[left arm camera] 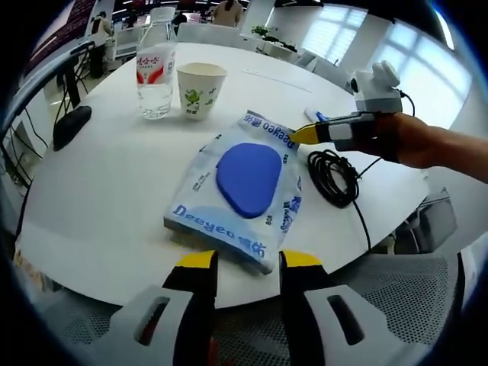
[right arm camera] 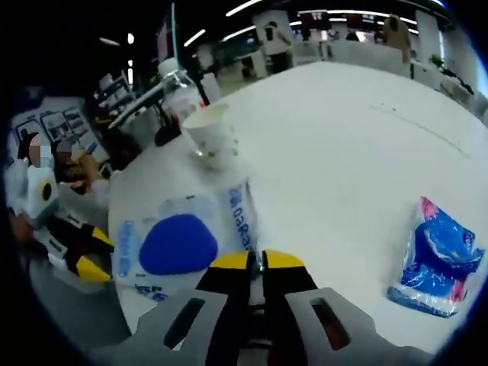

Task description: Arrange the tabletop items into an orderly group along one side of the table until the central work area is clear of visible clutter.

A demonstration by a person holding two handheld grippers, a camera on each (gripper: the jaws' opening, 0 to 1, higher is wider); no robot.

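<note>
Wipes pack (left arm camera: 242, 187) in right gripper (right arm camera: 256, 261).

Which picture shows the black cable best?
The left gripper view: the coiled black cable lies in plain sight on the white table, beside the wipes pack. In the right gripper view I cannot make it out.

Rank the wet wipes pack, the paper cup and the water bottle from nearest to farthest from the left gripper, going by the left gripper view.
1. Wet wipes pack: right in front of the left gripper, near the table's edge.
2. Paper cup: farther back, beyond the pack.
3. Water bottle: beside the cup on its left, about as far; too close to call between these two.
</note>
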